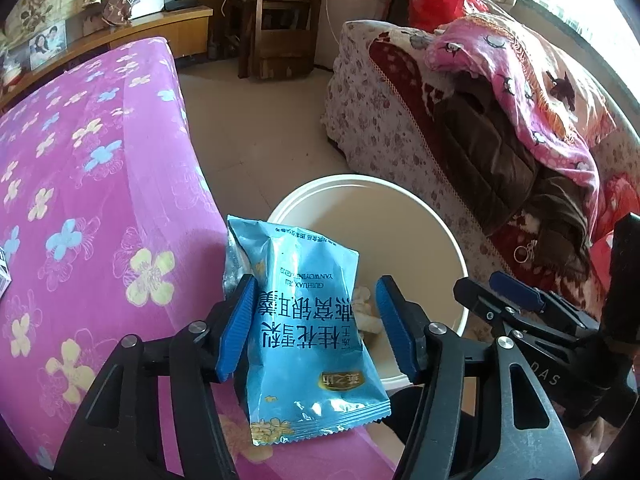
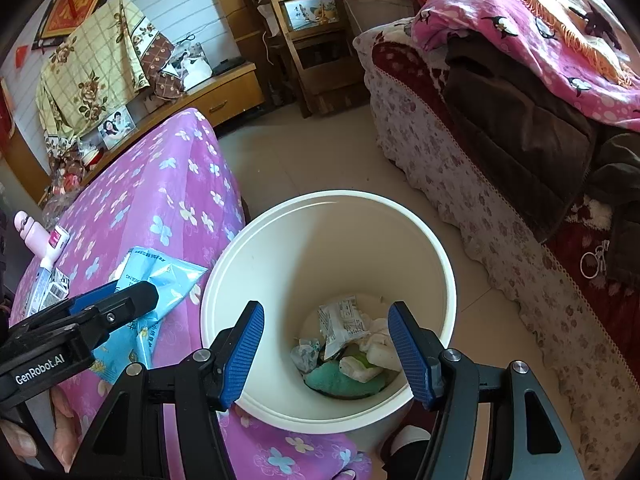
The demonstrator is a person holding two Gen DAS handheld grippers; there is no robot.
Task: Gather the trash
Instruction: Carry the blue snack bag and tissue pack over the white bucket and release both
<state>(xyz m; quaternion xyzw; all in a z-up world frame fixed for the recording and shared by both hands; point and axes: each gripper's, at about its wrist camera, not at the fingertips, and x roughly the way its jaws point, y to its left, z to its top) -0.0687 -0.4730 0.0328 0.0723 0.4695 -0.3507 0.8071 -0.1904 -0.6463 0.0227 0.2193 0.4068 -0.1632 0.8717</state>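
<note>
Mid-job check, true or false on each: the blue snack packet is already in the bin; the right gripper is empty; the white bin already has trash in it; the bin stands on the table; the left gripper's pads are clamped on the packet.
1. The blue snack packet is in the white bin. False: it lies on the pink floral tablecloth, beside the bin.
2. The right gripper is empty. True.
3. The bin already holds trash. True: wrappers lie at its bottom.
4. The bin stands on the table. False: it stands on the floor.
5. The left gripper clamps the packet. False: its right pad stands clear.
</note>
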